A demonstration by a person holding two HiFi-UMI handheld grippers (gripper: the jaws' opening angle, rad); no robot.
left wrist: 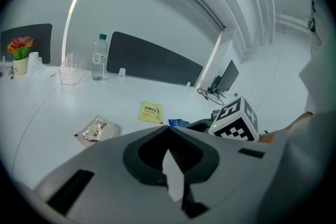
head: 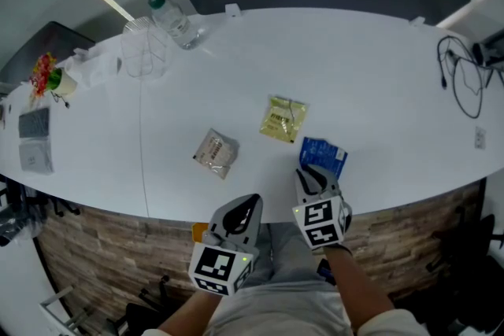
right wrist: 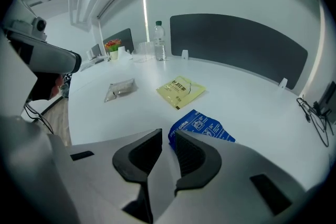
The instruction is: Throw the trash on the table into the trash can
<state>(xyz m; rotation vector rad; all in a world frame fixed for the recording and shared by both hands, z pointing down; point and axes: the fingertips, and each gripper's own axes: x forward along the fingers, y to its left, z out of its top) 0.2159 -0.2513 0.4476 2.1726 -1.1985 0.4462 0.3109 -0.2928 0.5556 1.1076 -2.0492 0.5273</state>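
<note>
White table, seemingly crinkled blue wrapper

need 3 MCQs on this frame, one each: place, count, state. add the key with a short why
1. Which packet lies just beyond the tips of the right claw?
A. blue
B. yellow
C. silvery

2. How many packets lie on the table?
A. one
B. three
C. five

3. How do the jaws of the left claw stand?
A. wide apart
B. clamped on a packet
C. tips together, nothing between them

Key:
1 A: in the right gripper view the blue packet sits right past the slightly parted tips.
2 B: the head view shows the blue packet, a yellow packet and a silvery packet.
3 C: the left gripper view shows the tips meeting, and no packet is in them.
</note>
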